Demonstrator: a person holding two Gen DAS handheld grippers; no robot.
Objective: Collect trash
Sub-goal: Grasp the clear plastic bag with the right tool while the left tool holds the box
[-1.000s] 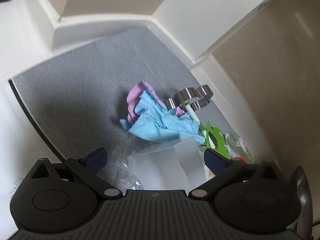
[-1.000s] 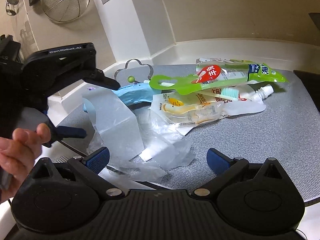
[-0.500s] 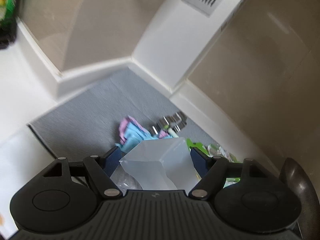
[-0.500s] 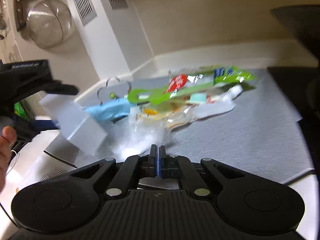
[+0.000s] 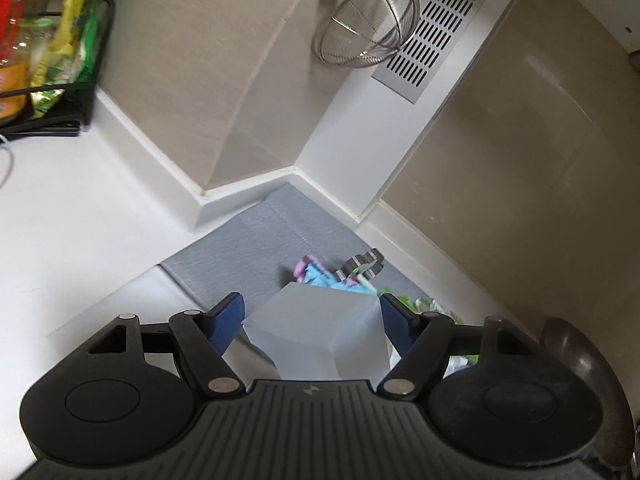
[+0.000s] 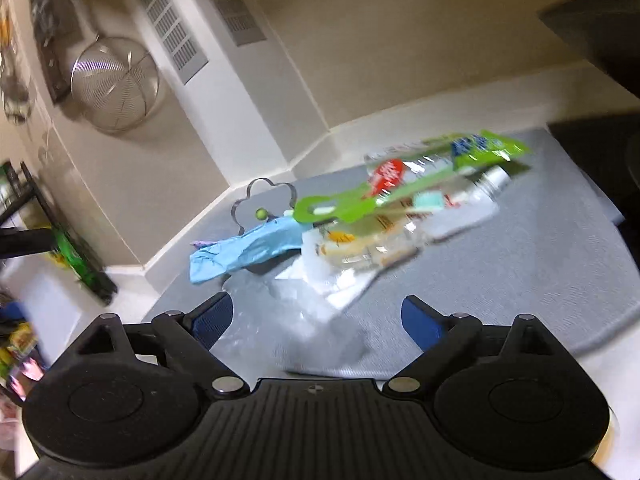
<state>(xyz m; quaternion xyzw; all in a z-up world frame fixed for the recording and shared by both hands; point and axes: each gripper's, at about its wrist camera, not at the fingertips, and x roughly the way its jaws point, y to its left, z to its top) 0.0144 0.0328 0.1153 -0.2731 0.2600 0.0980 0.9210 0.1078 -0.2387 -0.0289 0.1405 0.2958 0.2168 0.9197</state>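
My left gripper (image 5: 311, 300) is shut on a translucent plastic box (image 5: 320, 328) and holds it above the grey mat (image 5: 240, 248). Beyond the box lie a blue crumpled glove (image 5: 320, 278) and a pink scrap (image 5: 302, 270). In the right wrist view, my right gripper (image 6: 316, 302) hangs low over the mat (image 6: 540, 260). Its jaws are opening with nothing pinched. Crumpled clear film (image 6: 288, 304) lies on the mat between them. Further on are the blue glove (image 6: 248, 250), a clear printed pouch (image 6: 380, 244) and green toothbrush packaging (image 6: 340, 208).
A flower-shaped metal cutter (image 6: 264, 192) stands on the mat by the wall corner. A mesh strainer (image 5: 364, 28) hangs on the wall beside a vent grille (image 5: 436, 28). A black rack of packets (image 5: 60, 60) stands on the white counter (image 5: 80, 200). A dark round object (image 5: 576, 360) sits at right.
The left gripper closed on the translucent box and lifted it up and away from the mat. The right gripper snapped shut, then opened wide again, and its view tilted.
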